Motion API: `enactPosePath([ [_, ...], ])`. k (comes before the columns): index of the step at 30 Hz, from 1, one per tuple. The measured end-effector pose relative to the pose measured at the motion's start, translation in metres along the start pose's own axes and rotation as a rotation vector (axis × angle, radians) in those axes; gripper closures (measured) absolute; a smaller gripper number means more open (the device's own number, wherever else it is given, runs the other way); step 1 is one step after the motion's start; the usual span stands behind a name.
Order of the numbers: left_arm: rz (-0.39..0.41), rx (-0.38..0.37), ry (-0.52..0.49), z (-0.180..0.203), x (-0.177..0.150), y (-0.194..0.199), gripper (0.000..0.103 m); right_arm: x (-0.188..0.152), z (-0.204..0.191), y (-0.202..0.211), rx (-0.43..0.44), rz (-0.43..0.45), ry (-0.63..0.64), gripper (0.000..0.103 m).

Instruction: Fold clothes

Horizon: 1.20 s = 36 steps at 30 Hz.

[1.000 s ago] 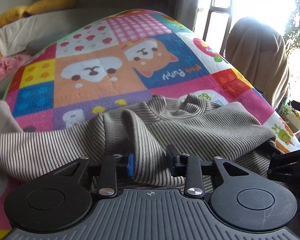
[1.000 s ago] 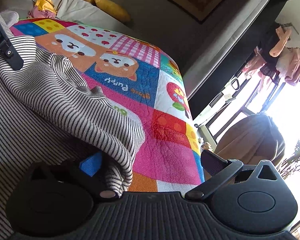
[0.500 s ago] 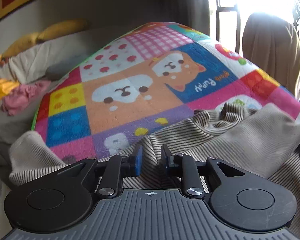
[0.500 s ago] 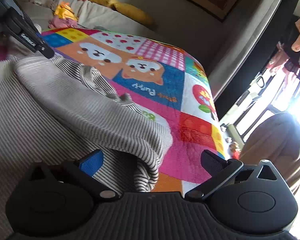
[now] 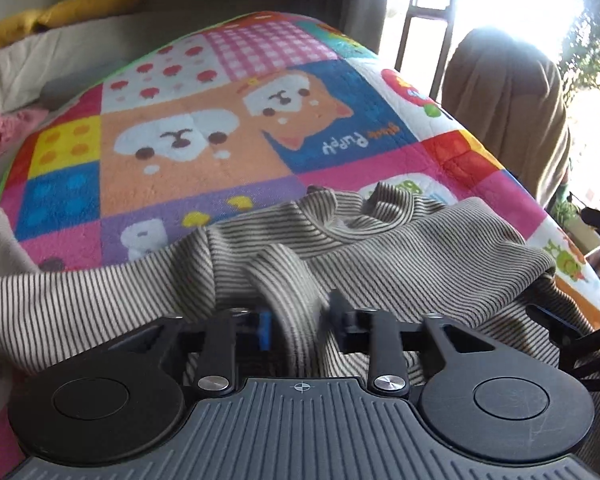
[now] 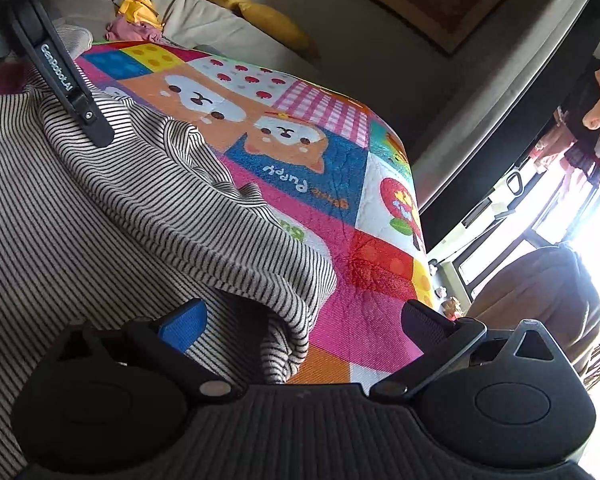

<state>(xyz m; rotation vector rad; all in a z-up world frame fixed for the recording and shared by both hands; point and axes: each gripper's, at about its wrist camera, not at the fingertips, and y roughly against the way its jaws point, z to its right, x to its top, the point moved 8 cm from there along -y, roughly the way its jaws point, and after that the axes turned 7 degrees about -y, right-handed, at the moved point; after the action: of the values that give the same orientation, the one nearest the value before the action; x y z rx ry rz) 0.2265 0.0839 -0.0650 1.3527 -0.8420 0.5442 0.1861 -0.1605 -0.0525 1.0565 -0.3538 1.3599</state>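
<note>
A: Since a second ago the left gripper (image 5: 298, 330) has pinched in tighter, and the ridge of striped cloth between its pads now stands up narrower and taller. The collar has slid a little to the right in its view.

B: So the left jaws are as good as shut, clamped on a fold of the striped top (image 5: 380, 264). And the right?

A: The right gripper (image 6: 300, 322) stands wide open. The top's rolled hem edge hangs in the gap, nearer the blue-padded finger, but neither pad presses on it. It holds nothing.

B: Where does the garment lie?

A: Spread across the near end of the patchwork blanket (image 5: 204, 148), collar (image 5: 372, 208) pointing away from both grippers, body running crossways between them. One sleeve trails off to the left.

B: What does the next move turn on, then?

A: My guess: that hem edge sits just left of centre in the right jaws, so they could close straight on it. The left gripper is already on the cloth and the right is beside its edge.

B: Fabric?

A: Thin ribbed knit, fine dark stripes on cream, soft and floppy, so it bunches readily. The blanket under it looks fleecy and quilted, likely to grip a dragged hem.
</note>
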Motion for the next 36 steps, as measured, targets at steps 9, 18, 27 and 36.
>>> enactPosePath([
  [9,0.181,0.152,-0.323,0.018,0.051,0.015,0.085,0.027,0.043,0.002,-0.054,0.057,-0.203,0.0],
  [18,0.015,0.172,-0.2,-0.032,0.024,0.009,0.054,-0.004,0.028,-0.037,-0.151,-0.066,-0.093,0.0],
  [27,0.027,0.108,0.483,-0.148,-0.013,0.087,0.027,-0.005,0.018,-0.031,-0.22,0.01,-0.058,0.0],
  [36,0.05,0.34,0.656,-0.218,-0.031,0.053,0.031,-0.004,0.014,-0.027,-0.256,0.034,-0.022,0.0],
])
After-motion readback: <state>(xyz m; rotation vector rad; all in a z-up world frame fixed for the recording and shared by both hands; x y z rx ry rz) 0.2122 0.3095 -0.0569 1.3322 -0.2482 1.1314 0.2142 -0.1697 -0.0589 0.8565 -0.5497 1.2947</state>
